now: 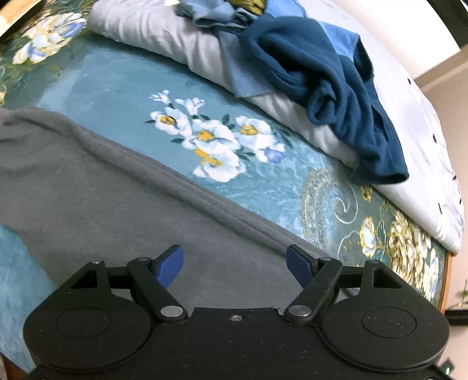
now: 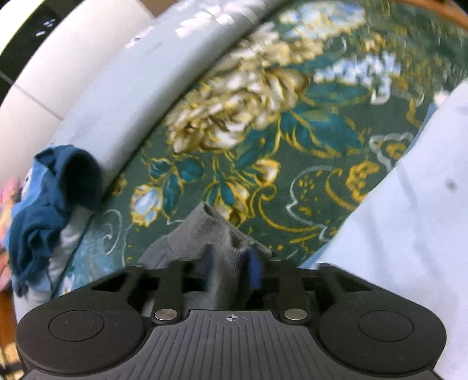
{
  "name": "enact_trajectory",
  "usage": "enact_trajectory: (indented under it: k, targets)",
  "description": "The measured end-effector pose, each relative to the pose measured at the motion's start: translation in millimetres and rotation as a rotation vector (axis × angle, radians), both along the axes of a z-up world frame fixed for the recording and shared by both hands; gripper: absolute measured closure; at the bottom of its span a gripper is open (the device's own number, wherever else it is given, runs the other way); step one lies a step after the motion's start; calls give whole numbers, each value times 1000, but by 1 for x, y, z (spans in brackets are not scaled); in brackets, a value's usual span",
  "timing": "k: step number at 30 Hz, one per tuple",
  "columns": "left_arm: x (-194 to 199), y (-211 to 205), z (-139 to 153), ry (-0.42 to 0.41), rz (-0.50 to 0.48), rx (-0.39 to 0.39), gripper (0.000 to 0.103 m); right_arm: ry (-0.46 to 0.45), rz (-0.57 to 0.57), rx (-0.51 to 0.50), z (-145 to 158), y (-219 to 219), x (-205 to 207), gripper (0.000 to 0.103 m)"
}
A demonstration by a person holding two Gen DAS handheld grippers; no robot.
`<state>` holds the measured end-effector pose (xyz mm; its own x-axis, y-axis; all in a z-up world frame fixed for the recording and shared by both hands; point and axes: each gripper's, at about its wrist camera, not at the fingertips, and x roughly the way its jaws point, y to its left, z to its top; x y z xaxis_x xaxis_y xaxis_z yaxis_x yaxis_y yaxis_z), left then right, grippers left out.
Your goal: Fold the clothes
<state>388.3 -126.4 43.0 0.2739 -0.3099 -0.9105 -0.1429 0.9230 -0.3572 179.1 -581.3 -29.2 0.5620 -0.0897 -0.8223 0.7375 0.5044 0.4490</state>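
Observation:
A grey garment [image 1: 102, 187] lies spread flat on the floral bedspread [image 1: 117, 87], its hemmed edge running diagonally. My left gripper [image 1: 234, 257] hovers over the garment's near part, open wide, with nothing between its blue pads. In the right wrist view a bunched corner of the grey garment [image 2: 210, 228] stands up between the fingers of my right gripper [image 2: 231, 257]. Its blue pads [image 2: 254, 269] stand apart on either side of the fold. The picture there is blurred, and the pads do not appear to press the cloth.
A crumpled dark blue garment [image 1: 336, 87] and light blue cloth [image 1: 210, 11] lie on a folded white quilt [image 1: 163, 38] at the back. Pale blue fabric [image 2: 409, 233] covers the right side. The bed's wooden edge [image 1: 447, 277] is at the far right.

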Motion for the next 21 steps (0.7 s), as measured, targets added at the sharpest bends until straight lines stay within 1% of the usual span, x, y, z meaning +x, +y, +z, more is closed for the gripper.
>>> enact_trajectory:
  k: [1,5,6,9,13,14,15,16,17,18,20,21]
  targets:
    - [-1,2,0,2,11,-7,27,-5,12,-2,4,3,-6,55]
    - [-6,6,0,12,26,-19,27,23,52,47,-5,15,-13,52]
    - [-7,7,1,12,24,-19,27,37,46,52,-10,16,-10,52]
    - [-12,15,3,1,22,-14,27,42,12,99,-25,14,1,53]
    - [-22,34,4,1,63,-11,27,38,-29,132,-39,14,9,54]
    - [-24,41,4,2,73,-11,27,28,-48,144,-41,14,8,58]
    - [-26,46,3,3,84,-11,27,11,-63,162,-42,14,8,78]
    - [-28,52,3,4,95,-12,27,-1,-76,179,-41,15,7,83]
    - [-30,59,2,5,108,-15,27,-1,-74,162,-36,17,8,89]
    - [-32,66,1,6,121,-19,27,0,-71,143,-31,20,9,90]
    - [-35,78,-1,10,141,-27,27,1,-33,73,-13,30,14,90]
    - [-36,85,-2,13,148,-32,27,-2,5,21,0,37,19,91]
